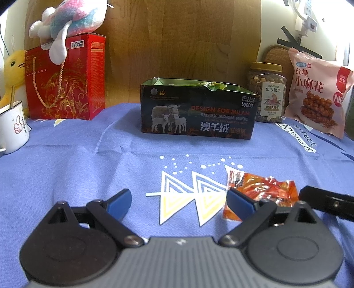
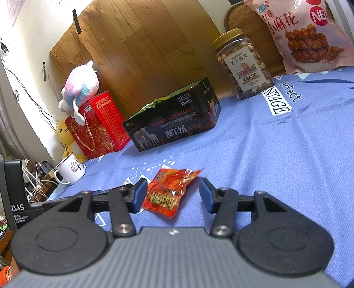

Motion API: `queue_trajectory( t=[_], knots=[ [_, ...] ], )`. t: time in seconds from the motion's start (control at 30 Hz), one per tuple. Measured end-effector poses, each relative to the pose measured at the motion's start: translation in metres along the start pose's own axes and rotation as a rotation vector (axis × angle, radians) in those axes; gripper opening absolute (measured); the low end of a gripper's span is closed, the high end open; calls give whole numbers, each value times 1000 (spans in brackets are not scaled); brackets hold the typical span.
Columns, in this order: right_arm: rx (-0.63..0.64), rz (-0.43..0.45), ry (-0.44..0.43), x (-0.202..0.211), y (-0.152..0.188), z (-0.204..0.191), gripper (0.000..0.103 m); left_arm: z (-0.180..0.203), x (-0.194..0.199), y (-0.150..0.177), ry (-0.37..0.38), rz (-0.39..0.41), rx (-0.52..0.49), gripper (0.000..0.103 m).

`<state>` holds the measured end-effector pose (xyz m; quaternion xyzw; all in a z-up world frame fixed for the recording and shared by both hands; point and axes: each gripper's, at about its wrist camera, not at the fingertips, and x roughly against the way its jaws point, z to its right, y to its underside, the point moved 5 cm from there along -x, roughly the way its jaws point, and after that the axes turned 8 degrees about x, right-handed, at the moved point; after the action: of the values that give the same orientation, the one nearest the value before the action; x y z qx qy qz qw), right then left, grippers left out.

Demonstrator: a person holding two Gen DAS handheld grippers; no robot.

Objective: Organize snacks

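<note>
A small red-orange snack packet (image 2: 170, 191) lies flat on the blue cloth (image 2: 276, 155). My right gripper (image 2: 173, 197) is open, its jaws on either side of the packet, not closed on it. In the left wrist view the same packet (image 1: 263, 190) lies just right of my open, empty left gripper (image 1: 180, 202), partly behind its right finger (image 1: 240, 202). A black open-top box (image 1: 197, 108) printed with sheep stands at the back centre with green wrappers showing inside; it also shows in the right wrist view (image 2: 172, 126).
A jar of nuts (image 1: 266, 93) and a pink snack bag (image 1: 318, 93) stand back right. A red gift box (image 1: 66, 77) with a plush toy (image 1: 70, 20) on it stands back left. A white mug (image 1: 12, 127) sits at the left edge.
</note>
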<state>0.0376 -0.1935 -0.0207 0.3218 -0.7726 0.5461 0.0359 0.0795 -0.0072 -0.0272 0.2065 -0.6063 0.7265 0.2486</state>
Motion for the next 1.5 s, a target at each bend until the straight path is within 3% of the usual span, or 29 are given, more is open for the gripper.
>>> queue_trajectory(
  t=[0.27, 0.37, 0.5, 0.63, 0.7, 0.77, 0.87, 0.9, 0.93, 1.1, 1.3, 1.5],
  knots=[
    [-2, -10, -7, -1, 1, 2, 56, -19, -3, -9, 207, -52, 138, 92],
    [6, -20, -7, -3, 1, 1, 56, -19, -5, -16, 279, -92, 159, 81],
    [22, -48, 1, -8, 2, 1, 56, -2, -5, -25, 385, -154, 117, 78],
    [69, -73, 15, -13, 5, -5, 56, 22, -18, -18, 448, -287, 55, 75],
    [99, -85, 18, -15, 6, -9, 56, 25, -22, -19, 455, -284, 48, 74],
    [127, -93, 26, -18, 7, -12, 52, 26, -24, -18, 489, -307, 79, 66],
    [177, -112, 49, -23, 9, -18, 35, 31, -22, -16, 461, -292, 51, 61],
    [193, -114, 63, -23, 9, -19, 32, 32, -20, -15, 445, -288, 36, 49],
    [204, -115, 72, -24, 9, -21, 29, 34, -19, -13, 460, -305, 40, 44],
    [194, -91, 41, -25, 3, -26, 26, 32, -8, -30, 434, -253, 58, 44],
    [229, 3, 8, -36, -44, -37, 26, 29, -6, -98, 445, -127, 79, 44],
    [247, 66, -19, -84, -113, -32, 26, 33, -49, -166, 380, -49, 67, 44]
  ],
)
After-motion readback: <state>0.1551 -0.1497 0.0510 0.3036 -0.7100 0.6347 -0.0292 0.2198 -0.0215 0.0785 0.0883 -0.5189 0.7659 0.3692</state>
